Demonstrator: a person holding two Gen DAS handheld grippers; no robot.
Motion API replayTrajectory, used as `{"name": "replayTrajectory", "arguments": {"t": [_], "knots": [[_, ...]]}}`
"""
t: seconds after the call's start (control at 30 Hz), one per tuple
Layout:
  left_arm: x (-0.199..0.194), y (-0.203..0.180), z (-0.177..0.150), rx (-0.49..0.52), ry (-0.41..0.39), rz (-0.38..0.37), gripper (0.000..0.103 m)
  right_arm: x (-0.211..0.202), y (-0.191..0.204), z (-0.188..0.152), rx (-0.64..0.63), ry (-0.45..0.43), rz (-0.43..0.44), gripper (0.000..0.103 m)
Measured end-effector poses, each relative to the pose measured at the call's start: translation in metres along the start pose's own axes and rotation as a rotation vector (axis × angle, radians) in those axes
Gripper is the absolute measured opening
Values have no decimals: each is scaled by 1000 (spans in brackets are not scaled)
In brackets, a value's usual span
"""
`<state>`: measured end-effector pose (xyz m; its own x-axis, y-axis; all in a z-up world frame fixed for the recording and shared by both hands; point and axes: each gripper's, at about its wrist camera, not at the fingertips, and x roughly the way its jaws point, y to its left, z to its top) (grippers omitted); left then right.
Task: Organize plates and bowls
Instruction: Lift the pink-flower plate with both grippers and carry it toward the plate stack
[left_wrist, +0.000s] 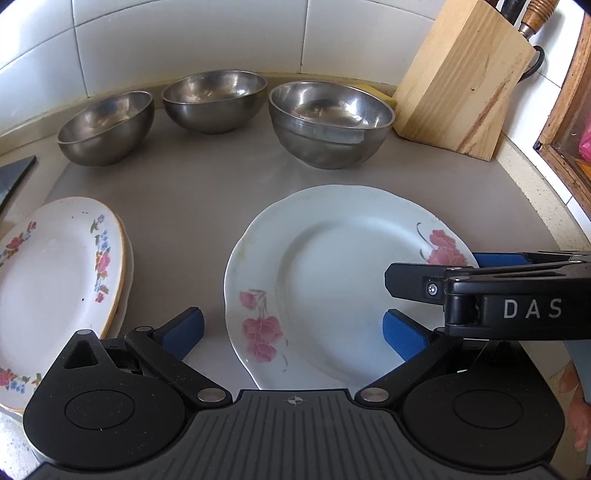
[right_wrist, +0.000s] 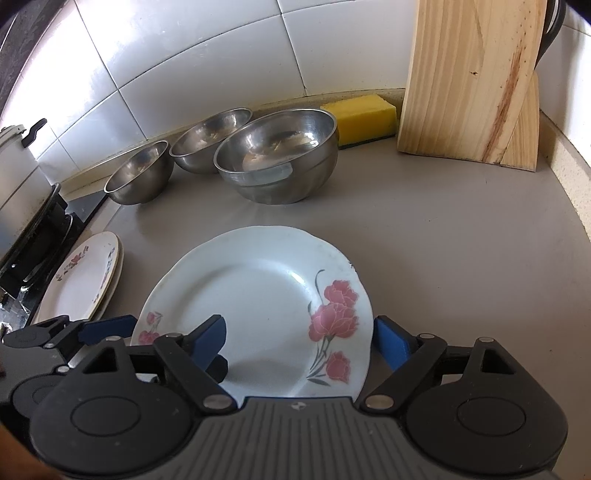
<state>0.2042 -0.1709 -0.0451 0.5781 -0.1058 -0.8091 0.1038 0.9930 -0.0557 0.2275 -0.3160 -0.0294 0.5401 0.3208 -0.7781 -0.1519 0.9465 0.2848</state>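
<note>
Left gripper (left_wrist: 293, 330) jaws wide apart, rose plate (left_wrist: 332, 280) flat between, untouched. Right gripper (right_wrist: 299, 341) also apart, straddling plate's near rim, probably lining up for lift toward plate stack (left_wrist: 55, 280) off left.

Pink-flower plate (left_wrist: 332, 280) flat, mid-counter. Two stacked floral plates (left_wrist: 48, 280) at left. Three steel bowls (left_wrist: 328, 122) upright along back wall.

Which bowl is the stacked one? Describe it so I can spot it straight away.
Find the wooden knife block in the corner by the tiled wall. The steel bowl right beside it, at the right end of the row of three, is the one: it is the biggest and shows a second rim nested inside.
</note>
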Motion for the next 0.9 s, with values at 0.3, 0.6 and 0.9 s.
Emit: {"name": "replayTrajectory", "arguments": {"t": [0.3,0.6,0.9], "knots": [[0,-4,2,24,9,-14,93,0,3,0,-3,2,-10,63],[-6,-4,4,20,-3,-2,79,-3,-1,0,21,-4,-10,56],[-14,-2,4,36,-40,46,74,-4,5,-1,18,10,-9,50]]}}
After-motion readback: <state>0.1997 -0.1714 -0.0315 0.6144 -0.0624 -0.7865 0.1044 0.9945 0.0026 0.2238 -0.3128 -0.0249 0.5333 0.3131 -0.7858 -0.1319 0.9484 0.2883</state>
